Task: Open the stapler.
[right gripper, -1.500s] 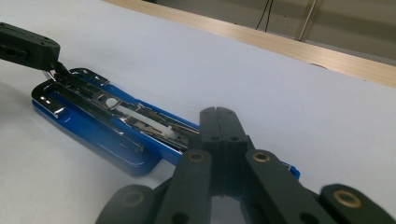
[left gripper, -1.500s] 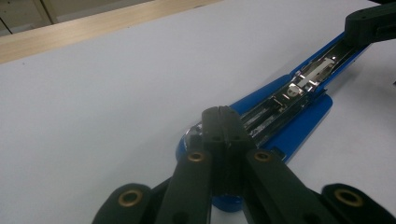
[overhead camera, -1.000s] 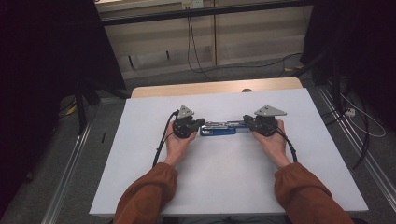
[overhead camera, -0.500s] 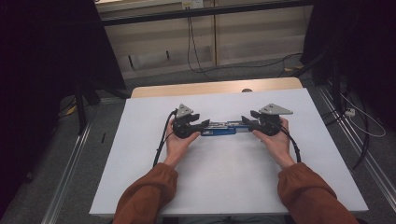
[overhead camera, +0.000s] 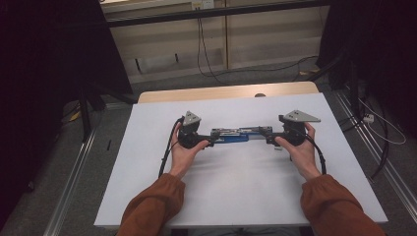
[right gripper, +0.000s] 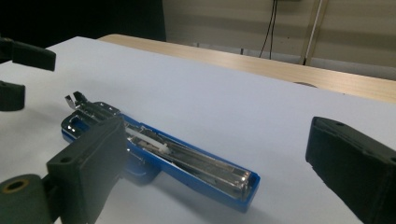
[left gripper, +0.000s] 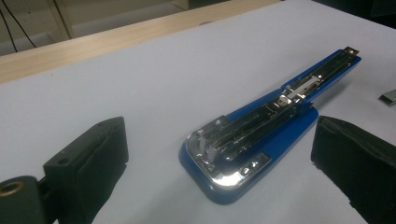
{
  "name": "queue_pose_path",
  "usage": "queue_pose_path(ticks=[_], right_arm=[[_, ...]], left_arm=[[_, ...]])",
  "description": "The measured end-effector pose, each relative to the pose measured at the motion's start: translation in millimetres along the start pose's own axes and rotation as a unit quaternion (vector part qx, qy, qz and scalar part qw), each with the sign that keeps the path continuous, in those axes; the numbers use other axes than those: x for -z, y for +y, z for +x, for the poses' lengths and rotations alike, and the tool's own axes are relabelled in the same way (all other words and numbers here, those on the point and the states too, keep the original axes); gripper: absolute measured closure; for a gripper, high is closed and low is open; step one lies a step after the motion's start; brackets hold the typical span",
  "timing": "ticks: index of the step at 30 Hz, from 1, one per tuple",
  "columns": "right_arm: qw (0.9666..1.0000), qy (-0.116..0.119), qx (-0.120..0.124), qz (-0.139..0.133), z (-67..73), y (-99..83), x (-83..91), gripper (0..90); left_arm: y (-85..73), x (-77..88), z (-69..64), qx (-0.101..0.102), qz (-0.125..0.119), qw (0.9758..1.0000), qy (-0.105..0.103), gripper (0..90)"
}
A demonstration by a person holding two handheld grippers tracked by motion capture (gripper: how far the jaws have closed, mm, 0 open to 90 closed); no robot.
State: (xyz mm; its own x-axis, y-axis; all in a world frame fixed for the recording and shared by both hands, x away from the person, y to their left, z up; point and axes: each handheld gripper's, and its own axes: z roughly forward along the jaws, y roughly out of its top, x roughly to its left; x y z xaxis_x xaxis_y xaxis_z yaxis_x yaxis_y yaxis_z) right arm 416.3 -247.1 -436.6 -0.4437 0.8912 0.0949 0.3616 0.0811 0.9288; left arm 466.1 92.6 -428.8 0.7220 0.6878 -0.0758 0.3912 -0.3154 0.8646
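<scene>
Two grippers I'm running, left gripper and right gripper both just opening, releasing blue stapler lying opened flat on white table, no readable lettering showing.

The high view looks down from above; both close, low gripper views face the same blue stapler from opposite ends.
</scene>
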Motion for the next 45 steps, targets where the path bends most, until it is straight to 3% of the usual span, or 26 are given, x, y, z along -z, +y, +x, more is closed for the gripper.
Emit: queue_pose_path(ticks=[6, 11, 15, 19, 28, 31, 35, 40, 42, 45], right_arm=[[0.9999, 0.002, 0.011, 0.002, 2.5, 1.0, 7.3, 6.3], [0.9999, 0.004, 0.009, -0.009, 1.3, 5.0, 17.5, 6.9], [0.9999, 0.001, 0.012, -0.004, -2.8, 0.1, 24.5, 7.1], [0.9998, -0.003, 0.017, 0.011, -2.4, -8.4, 27.8, 7.8], [0.9998, 0.001, 0.016, 0.010, -0.5, -10.7, 39.9, 8.2], [0.9999, 0.000, 0.008, 0.009, -1.2, -11.4, 43.1, 8.3], [0.9999, -0.003, 0.013, 0.008, -1.2, -12.2, 47.8, 8.3], [0.9996, 0.001, 0.022, 0.018, 1.6, -13.0, 47.6, 6.4], [0.9995, 0.005, 0.025, 0.020, 3.3, -12.5, 47.4, 6.0], [0.9994, 0.011, 0.019, 0.026, 4.1, -11.8, 46.0, 5.2]], left_arm=[[-1.2, 14.2, -2.9, -0.011, -0.018, 0.9993, -0.032, 4.6], [-3.2, 25.4, -4.6, -0.010, -0.019, 0.9995, -0.023, 4.6], [-10.4, 37.3, -4.4, -0.013, -0.018, 0.9998, 0.002, 5.4], [-15.1, 49.3, -0.7, 0.000, -0.027, 0.9996, -0.004, 5.4], [-30.3, 79.1, 4.5, 0.009, -0.035, 0.9992, 0.019, 5.2], [-35.1, 88.0, 2.9, 0.019, -0.039, 0.9988, 0.021, 5.5], [-41.4, 97.8, 0.7, 0.004, -0.046, 0.9986, 0.028, 5.0], [-46.6, 110.0, -2.7, 0.012, -0.052, 0.9978, 0.038, 4.9], [-48.2, 116.5, -4.5, 0.022, -0.058, 0.9975, 0.033, 5.0], [-53.2, 125.3, -8.3, 0.019, -0.059, 0.9976, 0.031, 5.2]])
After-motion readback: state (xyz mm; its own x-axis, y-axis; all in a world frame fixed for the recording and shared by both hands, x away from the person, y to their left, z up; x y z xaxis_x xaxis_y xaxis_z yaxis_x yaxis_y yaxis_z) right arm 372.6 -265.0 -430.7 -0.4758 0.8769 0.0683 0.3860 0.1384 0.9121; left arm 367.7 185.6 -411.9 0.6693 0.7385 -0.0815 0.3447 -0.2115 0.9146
